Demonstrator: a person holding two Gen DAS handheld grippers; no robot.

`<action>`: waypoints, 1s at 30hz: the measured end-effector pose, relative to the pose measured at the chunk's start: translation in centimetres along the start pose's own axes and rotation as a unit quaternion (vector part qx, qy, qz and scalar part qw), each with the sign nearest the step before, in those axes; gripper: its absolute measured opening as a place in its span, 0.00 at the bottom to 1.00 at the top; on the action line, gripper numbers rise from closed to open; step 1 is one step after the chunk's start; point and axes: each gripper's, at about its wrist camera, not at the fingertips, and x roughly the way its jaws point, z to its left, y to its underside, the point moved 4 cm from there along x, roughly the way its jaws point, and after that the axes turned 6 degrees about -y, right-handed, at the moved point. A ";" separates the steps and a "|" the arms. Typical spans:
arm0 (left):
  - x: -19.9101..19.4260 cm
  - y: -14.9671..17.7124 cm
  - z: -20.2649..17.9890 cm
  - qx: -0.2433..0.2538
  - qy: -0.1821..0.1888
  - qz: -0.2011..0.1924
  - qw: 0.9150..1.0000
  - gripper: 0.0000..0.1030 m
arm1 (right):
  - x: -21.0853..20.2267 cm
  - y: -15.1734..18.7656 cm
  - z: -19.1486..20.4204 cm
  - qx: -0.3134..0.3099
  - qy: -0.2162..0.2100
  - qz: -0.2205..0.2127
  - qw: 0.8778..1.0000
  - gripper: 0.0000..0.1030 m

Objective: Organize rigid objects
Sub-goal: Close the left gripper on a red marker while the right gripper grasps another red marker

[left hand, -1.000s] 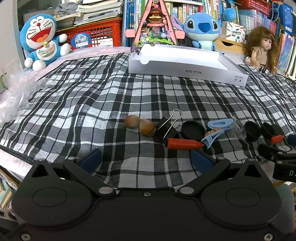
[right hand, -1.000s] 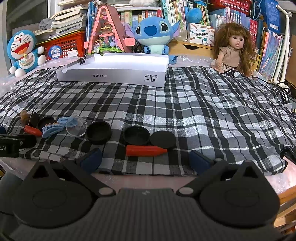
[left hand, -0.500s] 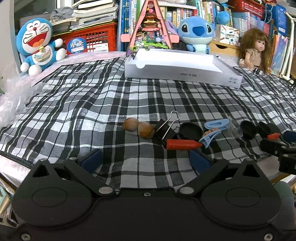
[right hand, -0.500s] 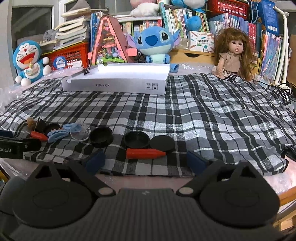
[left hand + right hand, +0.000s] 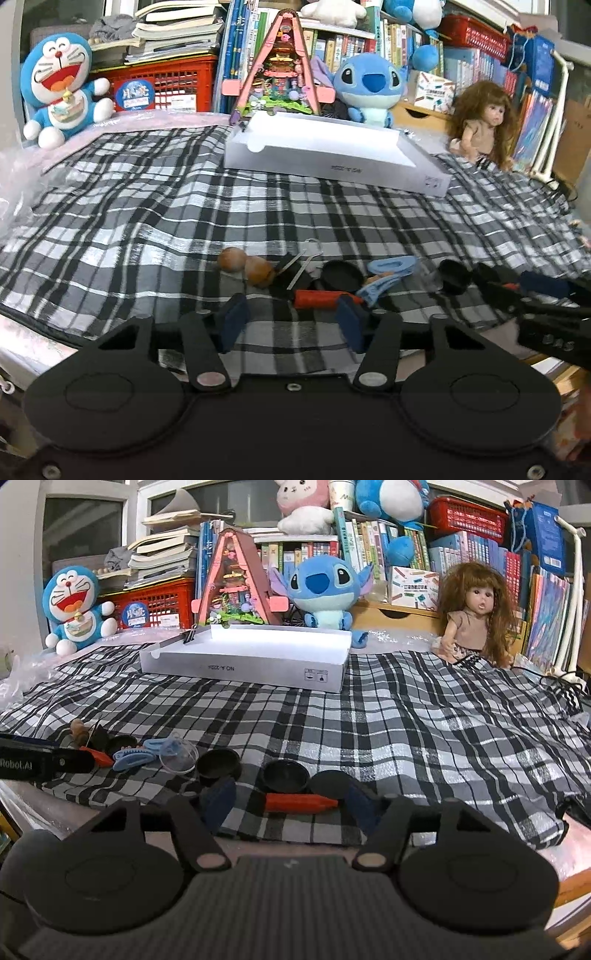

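Small items lie in a row near the front edge of the checked cloth. In the left wrist view I see two brown nuts (image 5: pixel 232 259), a black binder clip (image 5: pixel 295 269), a black lid (image 5: pixel 343 275), blue hair clips (image 5: pixel 391 266) and a red stick (image 5: pixel 321 298). My left gripper (image 5: pixel 291 321) hovers just short of that stick, its jaws closing with nothing pressed between them. The right gripper (image 5: pixel 291 803) is also closing. A second red stick (image 5: pixel 301 802) lies between its fingertips, untouched, with black lids (image 5: pixel 284 775) just behind it. An open white box (image 5: pixel 243 657) sits farther back.
Plush toys (image 5: pixel 325 587), a doll (image 5: pixel 472 616), a red crate (image 5: pixel 166 85) and bookshelves line the back edge. Clear plastic wrap (image 5: pixel 11 177) bunches at the far left. The other gripper (image 5: pixel 554 306) shows at the right of the left wrist view. Bare cloth (image 5: pixel 424 720) spreads between the row and the box.
Both pairs of jaws have narrowed a good deal. Both views have tipped up slightly, showing more of the shelves. The items on the cloth have not moved.
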 end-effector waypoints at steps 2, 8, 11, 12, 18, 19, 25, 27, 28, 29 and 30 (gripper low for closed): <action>-0.3 0.0 -0.4 0.006 0.009 -0.004 1.000 0.48 | 0.2 0.0 0.0 0.004 0.000 0.004 1.000 0.70; 0.4 0.0 -1.9 0.022 -0.003 -0.012 1.000 0.49 | 0.5 0.0 0.0 0.019 0.002 0.007 1.000 0.64; 0.9 0.1 -2.4 0.022 -0.009 -0.018 1.000 0.50 | 0.6 0.0 0.0 0.027 0.002 0.007 1.000 0.63; 1.0 0.3 -2.6 0.025 -0.014 -0.020 0.999 0.50 | 0.6 0.0 0.0 0.031 0.003 0.008 0.999 0.63; 1.3 0.8 -3.4 0.049 -0.025 -0.038 0.998 0.40 | 1.0 0.3 0.3 0.044 0.011 0.008 0.999 0.54; 1.2 0.8 -3.4 0.051 -0.024 -0.039 0.998 0.40 | 1.0 0.3 0.3 0.045 0.012 0.007 0.999 0.52; 0.6 0.9 -3.2 0.051 -0.014 -0.044 0.998 0.40 | 0.5 0.3 0.5 0.036 0.011 0.005 0.999 0.48; 0.3 0.7 -3.1 0.050 -0.012 -0.046 0.998 0.40 | 0.3 0.2 0.6 0.033 0.010 0.003 0.999 0.47; 0.1 0.6 -3.0 0.050 -0.011 -0.048 0.997 0.40 | 0.2 0.1 0.6 0.033 0.009 0.003 0.999 0.47; -0.1 0.5 -3.0 0.051 -0.011 -0.050 0.997 0.40 | 0.0 0.0 0.6 0.033 0.009 0.001 0.999 0.47; -0.3 0.3 -2.9 0.051 -0.010 -0.052 0.997 0.40 | -0.1 -0.1 0.6 0.034 0.008 0.000 0.999 0.47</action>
